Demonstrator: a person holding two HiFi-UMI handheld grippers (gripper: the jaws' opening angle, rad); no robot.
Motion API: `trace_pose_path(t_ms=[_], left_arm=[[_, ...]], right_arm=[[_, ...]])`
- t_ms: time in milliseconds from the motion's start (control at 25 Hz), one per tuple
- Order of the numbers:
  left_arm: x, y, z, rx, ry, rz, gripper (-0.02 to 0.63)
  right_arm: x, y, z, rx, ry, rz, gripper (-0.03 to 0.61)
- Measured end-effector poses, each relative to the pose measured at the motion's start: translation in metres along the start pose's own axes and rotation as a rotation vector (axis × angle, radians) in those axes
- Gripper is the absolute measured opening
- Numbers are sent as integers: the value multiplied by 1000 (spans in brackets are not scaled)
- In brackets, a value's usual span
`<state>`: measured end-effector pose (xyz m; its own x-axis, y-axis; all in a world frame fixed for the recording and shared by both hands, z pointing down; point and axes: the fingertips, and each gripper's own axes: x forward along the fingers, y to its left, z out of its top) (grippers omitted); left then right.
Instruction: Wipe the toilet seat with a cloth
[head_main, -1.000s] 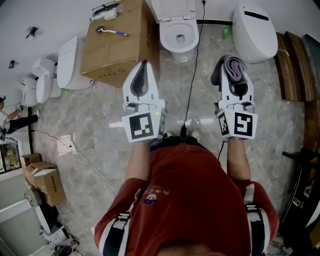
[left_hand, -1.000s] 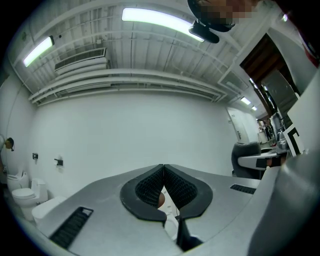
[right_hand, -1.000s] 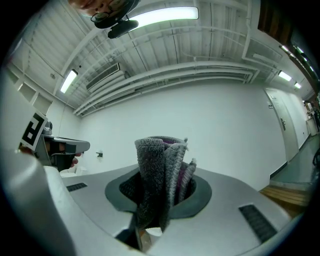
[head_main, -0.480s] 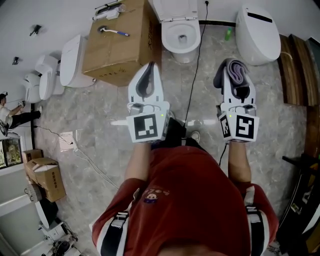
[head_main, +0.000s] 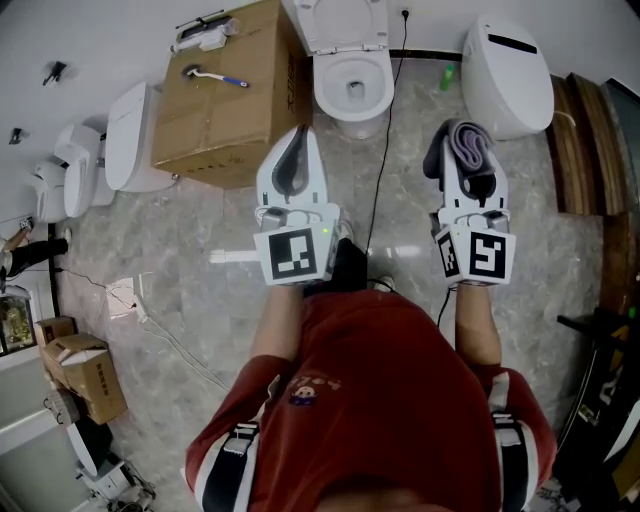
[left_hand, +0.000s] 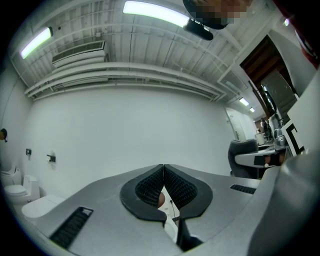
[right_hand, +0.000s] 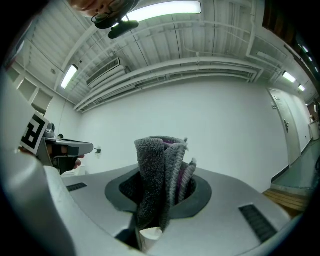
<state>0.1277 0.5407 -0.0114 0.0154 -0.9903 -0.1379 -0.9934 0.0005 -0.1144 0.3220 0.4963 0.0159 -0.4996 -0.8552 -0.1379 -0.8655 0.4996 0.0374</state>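
In the head view a white toilet (head_main: 349, 75) stands against the far wall with its lid up and its seat (head_main: 327, 95) down around the open bowl. My left gripper (head_main: 295, 138) hovers short of it and slightly left, jaws shut and empty; the left gripper view shows the same gripper (left_hand: 163, 168) with its pads together against a bare white wall. My right gripper (head_main: 466, 148) is to the right, shut on a folded grey and purple cloth (head_main: 468, 140). In the right gripper view the cloth (right_hand: 161, 177) stands up from between the jaws.
A large cardboard box (head_main: 228, 95) with a brush (head_main: 212, 73) on top stands left of the toilet. A second white toilet (head_main: 508, 72) stands to the right, with a green bottle (head_main: 448, 76) between them. A black cable (head_main: 385, 140) runs down the floor. More toilets (head_main: 125, 135) line the left wall.
Both grippers have advanced a little toward the toilet, and the view has shifted with them. Their jaws are unchanged, and the cloth stays in the right one.
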Motion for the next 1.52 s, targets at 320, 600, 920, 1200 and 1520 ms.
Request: trace_pose_path(t_ms=[320,600,920,1200,1520], left_arm=[[72,74,-14,-38,-20,-6,14],[124,146,-24,-61,-39,-31,14],[167,205,-39,-94,-45,-30,14],[203,214,-57,-106,-41,-40,14],[263,203,-75,-86,-25,-25,14]], right_arm=[[97,29,-4,-25,26,-10,95],[183,68,-5,-62,42,-18,97],[245,93,-8,-86,34,-45,97],[279,86,-24,-88,43,-51,97],[337,47,-52,-47,47,-33,97]])
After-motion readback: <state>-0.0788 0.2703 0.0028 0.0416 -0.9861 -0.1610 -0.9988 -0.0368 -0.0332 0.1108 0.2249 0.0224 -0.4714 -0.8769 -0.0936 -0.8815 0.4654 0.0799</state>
